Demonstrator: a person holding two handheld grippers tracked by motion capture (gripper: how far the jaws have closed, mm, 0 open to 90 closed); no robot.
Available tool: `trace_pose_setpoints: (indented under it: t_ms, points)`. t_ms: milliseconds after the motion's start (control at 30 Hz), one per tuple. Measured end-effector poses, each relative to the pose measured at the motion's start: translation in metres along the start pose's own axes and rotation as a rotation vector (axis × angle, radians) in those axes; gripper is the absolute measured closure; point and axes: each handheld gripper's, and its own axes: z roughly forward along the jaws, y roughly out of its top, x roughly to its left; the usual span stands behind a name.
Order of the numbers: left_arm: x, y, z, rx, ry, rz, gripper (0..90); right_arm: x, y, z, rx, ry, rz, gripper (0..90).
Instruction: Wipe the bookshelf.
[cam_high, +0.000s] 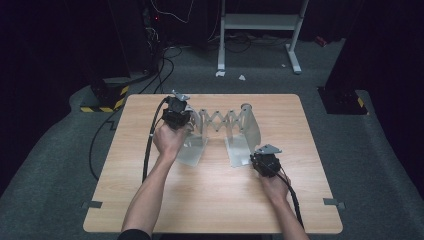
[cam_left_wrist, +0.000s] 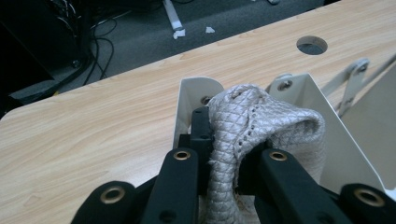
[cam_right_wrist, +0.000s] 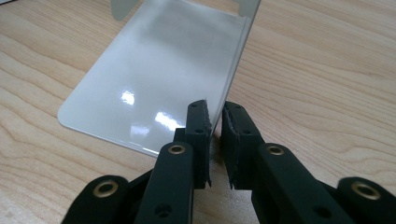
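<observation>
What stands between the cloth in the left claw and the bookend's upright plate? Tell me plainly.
Nothing visible. The left claw is clamped on the grey cloth, and the cloth already lies against the bookend's upright plate, with no object between them.

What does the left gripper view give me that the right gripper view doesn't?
Left gripper view alone: the left gripper shut on a grey quilted cloth, held against the upright end plate of the metal rack, plus a round hole in the tabletop and cables on the floor beyond. Right gripper view alone: the right gripper with its jaws closed on the edge of the rack's glossy flat base plate. Both: black jaws rising from below, pale metal of the rack, and the wooden table.
</observation>
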Motion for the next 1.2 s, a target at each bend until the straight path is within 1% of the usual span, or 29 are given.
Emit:
trace_pose_setpoints:
  t_ms: [100,200,333,433,633,700,933,1000,1067,1133,1200]
  points:
    - [0.001,0.001,-0.002,0.002,0.002,0.002,81.6,0.0,0.0,0.0,0.001,0.0,0.0,81.4]
    - [0.003,0.001,-0.007,0.001,0.0,0.004,81.5,0.0,0.0,0.0,0.0,0.002,0.0,81.5]
    - [0.01,0.0,-0.014,-0.012,-0.013,-0.013,81.6,0.0,0.0,0.0,0.0,-0.001,-0.001,81.4]
    - [0.011,-0.002,-0.017,-0.016,-0.014,-0.004,81.6,0.001,0.0,0.0,0.0,-0.003,-0.004,81.4]
    - [0.016,-0.009,-0.028,-0.029,-0.036,-0.013,81.5,0.0,0.0,0.0,-0.001,-0.001,-0.004,81.5]
    - [0.018,-0.013,-0.03,-0.034,-0.049,-0.023,81.6,0.0,0.0,0.0,0.0,-0.001,-0.004,81.5]
    - [0.02,-0.024,-0.04,-0.052,-0.071,-0.032,81.6,0.001,0.0,0.0,0.001,-0.003,-0.006,81.4]
    - [0.021,-0.027,-0.042,-0.062,-0.077,-0.044,81.6,0.001,0.0,0.0,0.0,-0.002,-0.003,81.4]
    - [0.021,-0.029,-0.044,-0.064,-0.08,-0.044,81.6,0.001,0.0,0.0,0.0,-0.004,-0.006,81.4]
    - [0.022,-0.032,-0.045,-0.075,-0.086,-0.054,81.5,0.001,0.0,0.0,0.0,-0.003,-0.006,81.4]
    - [0.022,-0.034,-0.047,-0.074,-0.092,-0.059,81.5,0.001,0.0,0.0,0.001,-0.003,-0.005,81.4]
